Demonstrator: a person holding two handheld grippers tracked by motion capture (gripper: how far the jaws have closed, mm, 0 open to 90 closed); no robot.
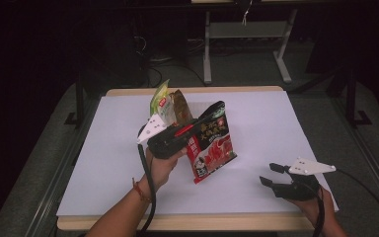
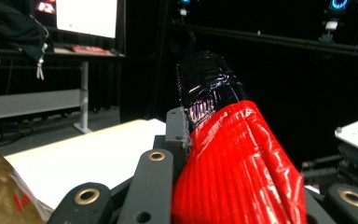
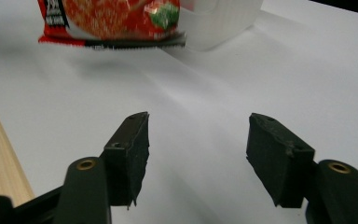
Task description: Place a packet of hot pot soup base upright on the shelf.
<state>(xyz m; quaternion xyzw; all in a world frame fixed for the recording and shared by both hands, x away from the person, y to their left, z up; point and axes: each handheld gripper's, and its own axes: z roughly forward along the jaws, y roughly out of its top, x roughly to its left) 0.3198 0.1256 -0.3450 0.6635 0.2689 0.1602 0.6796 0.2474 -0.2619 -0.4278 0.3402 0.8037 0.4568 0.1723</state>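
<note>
I have the red snack pouch pinched in the left gripper and lifted clear of the white table, hanging near the middle with its lower edge off the surface. Just behind it, on the far side, stand a green packet and a brown packet, leaning together.

To do this step well, I judge I should keep the squeeze steady and carry the pouch slowly — it hangs tilted from one upper corner, so a quick swing could set it rocking or pull the film out of the pads. I want to stay clear of the two packets behind, since brushing them could knock them over.

Left side: the jaws are nearly together, clamped on the pouch's upper part; in the left gripper view the crumpled red and black film bulges up between them, pressed against the pad.

Right side: the right gripper rests low at the near right of the table, well apart from the pouch. Its jaws stand wide apart with nothing between them — in the right gripper view only bare white table lies in the gap, and the pouch's bottom edge hangs farther off.
</note>
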